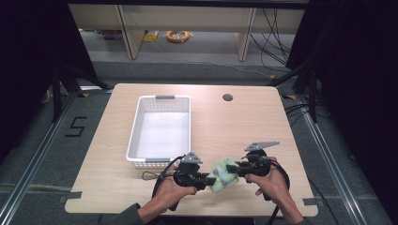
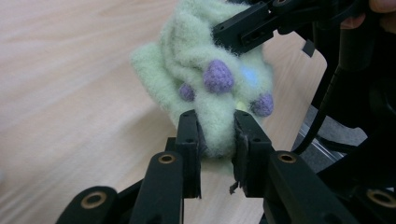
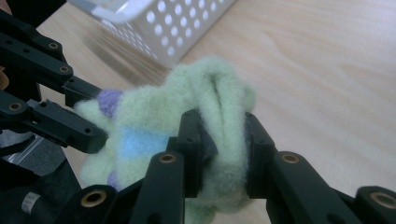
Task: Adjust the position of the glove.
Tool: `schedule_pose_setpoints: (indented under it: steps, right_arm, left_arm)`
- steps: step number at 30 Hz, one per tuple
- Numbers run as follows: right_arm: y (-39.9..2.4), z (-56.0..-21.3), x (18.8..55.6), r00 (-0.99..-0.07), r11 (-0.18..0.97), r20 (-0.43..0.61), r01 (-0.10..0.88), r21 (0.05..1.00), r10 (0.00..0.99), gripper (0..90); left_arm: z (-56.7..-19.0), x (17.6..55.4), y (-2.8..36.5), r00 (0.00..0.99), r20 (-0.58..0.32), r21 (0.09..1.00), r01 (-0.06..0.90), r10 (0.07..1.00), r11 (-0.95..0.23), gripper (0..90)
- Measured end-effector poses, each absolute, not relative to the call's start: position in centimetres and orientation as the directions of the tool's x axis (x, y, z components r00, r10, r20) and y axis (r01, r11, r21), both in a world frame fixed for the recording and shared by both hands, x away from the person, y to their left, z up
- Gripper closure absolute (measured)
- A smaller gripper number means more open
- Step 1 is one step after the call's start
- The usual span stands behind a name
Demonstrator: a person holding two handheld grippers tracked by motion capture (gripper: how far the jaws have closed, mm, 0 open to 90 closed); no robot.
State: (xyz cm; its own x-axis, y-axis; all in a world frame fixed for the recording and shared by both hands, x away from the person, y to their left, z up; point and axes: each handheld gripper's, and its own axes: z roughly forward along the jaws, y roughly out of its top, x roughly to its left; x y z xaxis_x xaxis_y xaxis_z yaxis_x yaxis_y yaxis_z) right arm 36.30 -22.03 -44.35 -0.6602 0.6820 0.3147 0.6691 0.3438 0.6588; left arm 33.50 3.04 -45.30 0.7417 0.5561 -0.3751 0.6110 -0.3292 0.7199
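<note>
High view: left gripper and right gripper, seemingly level, face inward, each clamping the fuzzy green toy.

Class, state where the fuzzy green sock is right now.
In the high view the fuzzy green sock is near the table's front edge, clamped between the left gripper and right gripper, right of the white basket's near end.

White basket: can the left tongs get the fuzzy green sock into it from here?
Probably yes. The left tongs are shut on the fuzzy green sock, the white basket sits just beyond with bare table between, but the right tongs grip the sock too.
</note>
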Motion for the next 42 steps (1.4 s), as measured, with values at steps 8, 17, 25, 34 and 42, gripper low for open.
schedule_pose_setpoints:
  steps: [8,17,25,34,42]
  right_arm:
    - [-20.1,-41.7,37.7,-0.684,0.348,0.32,0.649,0.676,0.656,73.9]
    - [-17.8,-39.6,39.3,-0.71,0.372,0.295,0.622,0.689,0.64,73.9]
    - [-15.5,-38.2,41.2,-0.742,0.399,0.276,0.59,0.702,0.611,73.9]
    - [-13.6,-37.6,42.7,-0.758,0.42,0.273,0.579,0.698,0.592,73.8]
    - [-11.8,-37.3,44.0,-0.764,0.438,0.281,0.584,0.683,0.58,73.7]
  left_arm:
    - [-42.8,34.3,5.0,0.747,-0.337,0.743,0.584,0.573,-0.326,73.5]
    - [-40.9,35.2,7.1,0.732,-0.321,0.757,0.58,0.601,-0.303,73.4]
    - [-39.6,36.2,9.3,0.715,-0.314,0.757,0.585,0.624,-0.289,73.2]
    - [-39.2,37.1,11.1,0.693,-0.329,0.745,0.608,0.641,-0.275,72.9]
    - [-39.1,38.0,12.5,0.678,-0.331,0.74,0.618,0.656,-0.266,72.7]
